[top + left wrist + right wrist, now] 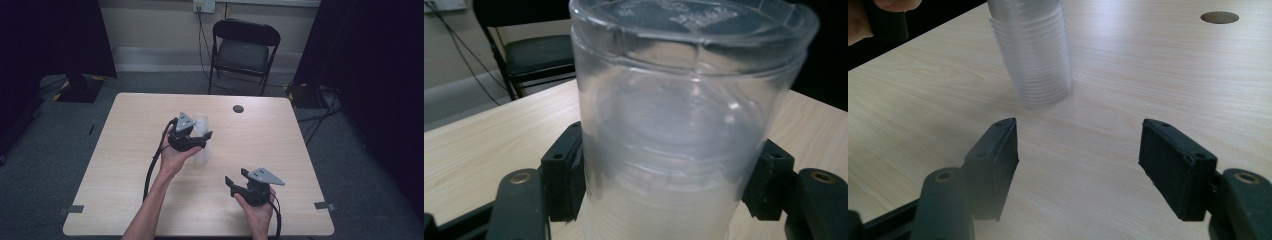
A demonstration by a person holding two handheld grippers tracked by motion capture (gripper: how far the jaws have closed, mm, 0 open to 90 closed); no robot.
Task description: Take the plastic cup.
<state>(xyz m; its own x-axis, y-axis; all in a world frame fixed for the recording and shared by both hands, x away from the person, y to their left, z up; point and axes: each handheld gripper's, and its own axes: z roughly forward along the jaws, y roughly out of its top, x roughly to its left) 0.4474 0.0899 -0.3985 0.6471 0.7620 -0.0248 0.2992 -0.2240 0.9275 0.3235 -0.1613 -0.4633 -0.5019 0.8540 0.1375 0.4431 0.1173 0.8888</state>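
The left gripper (199, 136) squeezes the cups (684, 125), one jaw on each side; the cups stand mid-table (135, 115); the right gripper (1078, 160) sits at 5 o'clock from them, jaws wide, nothing between.

I see my bare forearms, each black gripper (202, 136) topped by a grey three-cornered plate (185, 121), brass-ringed screws (943, 176) on the jaws, black cables (152, 165) trailing.

Black folding chair (243, 50) stood behind the worktop (125, 165), grey carpet (60, 150) below, pale wall w/ socket (204, 5), dark curtains (50, 35) flanking.
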